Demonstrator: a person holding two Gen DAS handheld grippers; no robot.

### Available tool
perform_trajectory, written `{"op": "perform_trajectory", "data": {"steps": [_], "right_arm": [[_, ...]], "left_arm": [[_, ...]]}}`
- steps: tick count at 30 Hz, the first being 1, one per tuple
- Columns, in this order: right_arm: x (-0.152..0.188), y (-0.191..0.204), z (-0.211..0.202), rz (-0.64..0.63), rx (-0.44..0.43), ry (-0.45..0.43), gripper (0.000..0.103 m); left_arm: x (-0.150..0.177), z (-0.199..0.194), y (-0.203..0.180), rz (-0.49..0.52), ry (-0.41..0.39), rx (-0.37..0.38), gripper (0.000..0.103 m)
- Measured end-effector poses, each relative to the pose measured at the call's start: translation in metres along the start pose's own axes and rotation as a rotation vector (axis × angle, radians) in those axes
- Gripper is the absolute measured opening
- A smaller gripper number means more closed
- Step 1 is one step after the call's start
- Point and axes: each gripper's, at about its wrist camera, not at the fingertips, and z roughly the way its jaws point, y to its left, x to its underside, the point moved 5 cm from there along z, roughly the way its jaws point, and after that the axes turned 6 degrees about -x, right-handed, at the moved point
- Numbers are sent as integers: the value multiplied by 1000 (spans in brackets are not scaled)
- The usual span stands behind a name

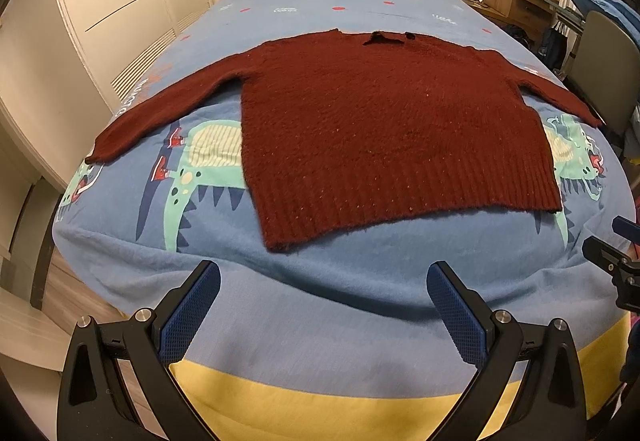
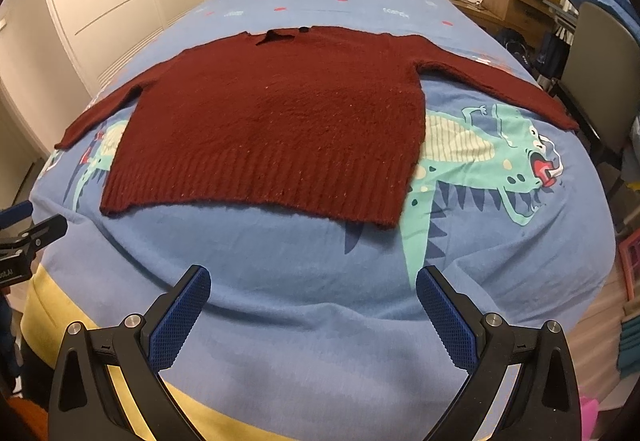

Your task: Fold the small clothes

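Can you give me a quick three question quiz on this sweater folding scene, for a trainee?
1. True or false: the dark red sweater lies spread flat on the bed with both sleeves stretched out.
2. Which edge of the sweater is nearest the grippers? A neckline, B ribbed hem, C a cuff.
3. Fill in: the left gripper and right gripper are both ____ and hold nothing.

Key: 1 true; 2 B; 3 open.
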Motion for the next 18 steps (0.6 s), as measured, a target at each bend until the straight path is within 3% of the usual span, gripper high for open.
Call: {"op": "perform_trajectory", "data": {"steps": [8, 11, 18], "right_arm": [[-30, -49, 13, 96, -10, -29, 103], [-45, -90, 20, 175, 8, -57, 103], [-68, -232, 42, 446, 96, -104, 103]], "left_arm": [[-28, 11, -9, 5, 19, 0, 102], [-40, 15, -13, 9, 23, -2, 102], [-63, 27, -16, -5, 18, -32, 102]]}}
